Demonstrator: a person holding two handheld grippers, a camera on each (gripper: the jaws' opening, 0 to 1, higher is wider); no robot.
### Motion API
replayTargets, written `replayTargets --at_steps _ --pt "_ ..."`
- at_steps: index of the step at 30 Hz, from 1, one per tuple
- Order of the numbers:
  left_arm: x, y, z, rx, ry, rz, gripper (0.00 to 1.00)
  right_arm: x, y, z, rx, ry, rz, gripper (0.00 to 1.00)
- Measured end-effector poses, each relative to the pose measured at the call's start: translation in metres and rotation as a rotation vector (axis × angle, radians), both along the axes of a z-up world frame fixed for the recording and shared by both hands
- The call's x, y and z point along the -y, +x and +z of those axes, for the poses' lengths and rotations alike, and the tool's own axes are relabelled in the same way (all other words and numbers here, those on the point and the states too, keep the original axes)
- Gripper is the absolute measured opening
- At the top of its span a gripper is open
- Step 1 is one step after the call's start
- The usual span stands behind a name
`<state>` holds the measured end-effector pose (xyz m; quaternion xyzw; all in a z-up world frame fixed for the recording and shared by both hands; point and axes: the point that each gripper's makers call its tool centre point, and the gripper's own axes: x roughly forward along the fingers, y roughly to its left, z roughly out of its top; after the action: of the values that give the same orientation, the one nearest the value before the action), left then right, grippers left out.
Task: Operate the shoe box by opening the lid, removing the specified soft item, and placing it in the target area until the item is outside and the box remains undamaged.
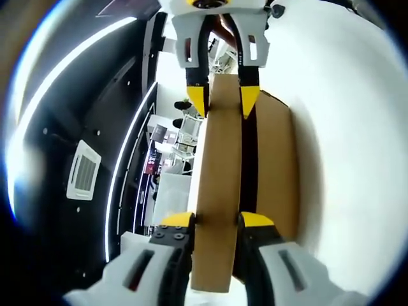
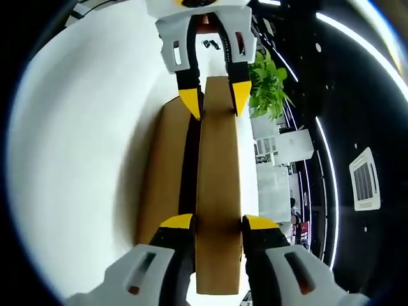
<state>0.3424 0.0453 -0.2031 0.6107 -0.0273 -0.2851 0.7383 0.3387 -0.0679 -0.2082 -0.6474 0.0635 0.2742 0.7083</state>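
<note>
A: Why do both grippers sit at opposite ends of the shoe box lid [image 1: 217,191]?

B: To lift it evenly, I'd judge. The left gripper [image 1: 217,223] has its fingers pinching one end of the lid; the right gripper [image 2: 217,226] pinches the other, so neither end bends.

A: And the box itself?

B: The box base [image 1: 277,166] rests on the white desk [image 1: 357,159], a dark gap showing between it and the raised lid. The soft item isn't visible.

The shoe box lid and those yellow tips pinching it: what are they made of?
The lid looks like plain brown cardboard: matte, unprinted, thin-edged. The yellow tips look like smooth molded plastic or rubber; I can't tell which. The table is white and matte, material unclear.
</note>
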Motion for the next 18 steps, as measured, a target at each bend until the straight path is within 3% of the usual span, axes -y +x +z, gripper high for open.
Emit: replayTargets --at_steps 7,18 --pt "-0.001 0.002 0.004 -0.015 -0.003 -0.002 0.27 0.000 0.001 0.003 -0.020 0.018 0.001 0.28" --pt "0.000 0.003 0.013 -0.067 -0.005 -0.015 0.27 0.000 0.007 0.012 -0.107 0.025 0.008 0.28"
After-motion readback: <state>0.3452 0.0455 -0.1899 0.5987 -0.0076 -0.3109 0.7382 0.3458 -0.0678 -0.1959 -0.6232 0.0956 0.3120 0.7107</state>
